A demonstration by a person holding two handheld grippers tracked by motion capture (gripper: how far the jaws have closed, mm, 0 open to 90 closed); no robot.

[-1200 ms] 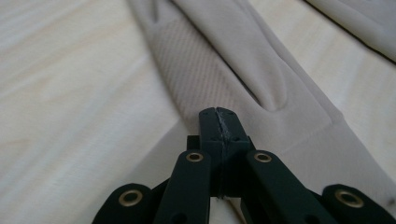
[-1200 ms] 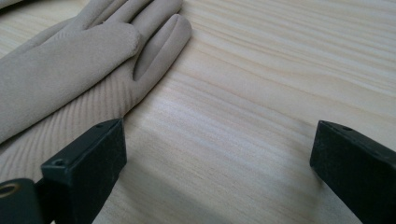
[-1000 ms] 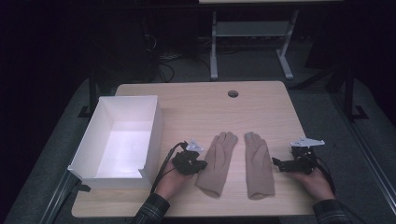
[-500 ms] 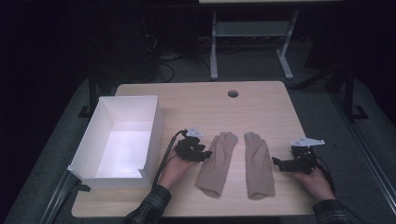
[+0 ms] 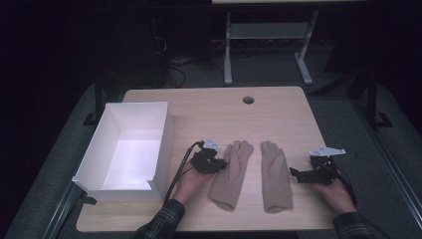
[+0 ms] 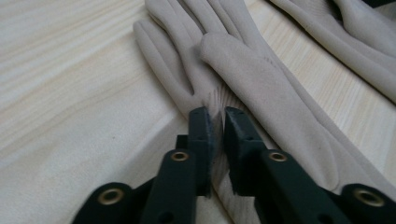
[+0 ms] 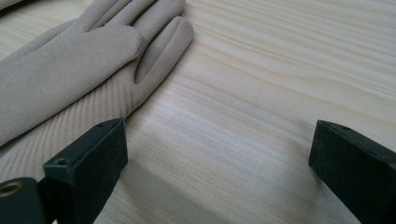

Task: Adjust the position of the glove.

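Observation:
Two beige gloves lie flat on the wooden table [image 5: 224, 114], fingers pointing away from me. My left gripper [image 5: 219, 164] sits at the left edge of the left glove [image 5: 230, 174]. In the left gripper view its jaws [image 6: 218, 116] have just been closing and now pinch a raised ridge of that glove [image 6: 261, 79] near the base of the little finger. The right glove [image 5: 275, 172] [image 7: 70, 60] lies beside it. My right gripper [image 5: 294, 174] [image 7: 219, 140] rests open at this glove's right edge, with bare table between its jaws and its left jaw at the glove's ribbed cuff.
A white open-topped box [image 5: 164, 144] stands on the table's left side, close to my left hand. A round cable hole [image 5: 248, 100] is in the table's far middle. Beyond the table are a dark floor, cables and a metal stand.
My left gripper has shifted a little forward and right along the left glove's edge. The right gripper and both gloves lie as before.

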